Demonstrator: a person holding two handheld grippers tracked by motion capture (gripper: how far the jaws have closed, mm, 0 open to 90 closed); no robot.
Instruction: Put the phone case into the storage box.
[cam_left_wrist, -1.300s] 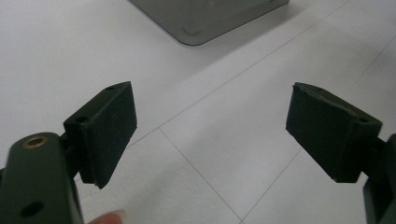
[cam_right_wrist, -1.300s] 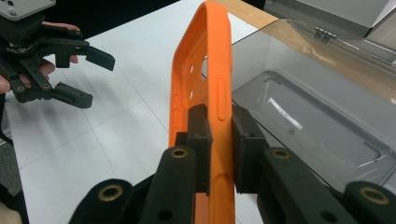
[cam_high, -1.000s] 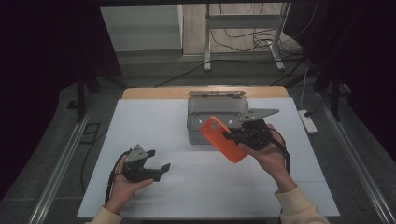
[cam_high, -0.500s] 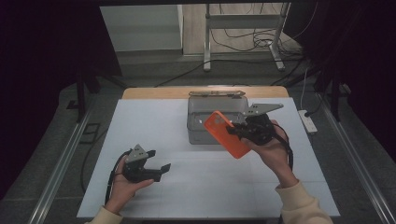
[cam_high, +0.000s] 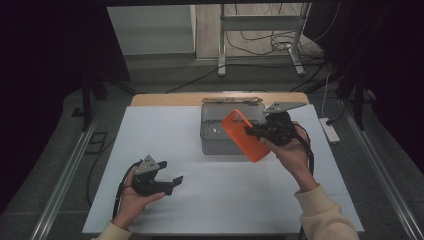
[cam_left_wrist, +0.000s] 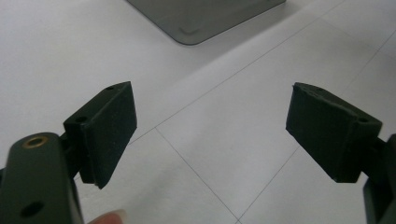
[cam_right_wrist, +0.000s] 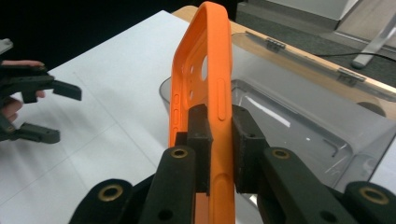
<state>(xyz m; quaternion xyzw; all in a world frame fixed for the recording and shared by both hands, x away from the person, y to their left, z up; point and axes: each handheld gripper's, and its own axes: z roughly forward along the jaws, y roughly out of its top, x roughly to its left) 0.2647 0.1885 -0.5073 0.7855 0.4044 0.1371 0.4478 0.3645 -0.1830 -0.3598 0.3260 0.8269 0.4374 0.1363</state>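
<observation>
My right gripper is shut on an orange phone case, held in the air in front of an open clear plastic box. In the right gripper view both pads clamp the case's side edge, and the box lies just behind it with its hinged lid tipped back. My left gripper rests low over the white table at the front left, open, with nothing between its fingers. The left gripper also appears far off in the right gripper view.
A white sheet covers the table, with a wooden edge at the back. The box's corner lies ahead of the left gripper. A power strip sits at the right edge. Metal rails run along both sides.
My right hand has carried the orange case a little up and toward the box. The left hand has stayed in place.
</observation>
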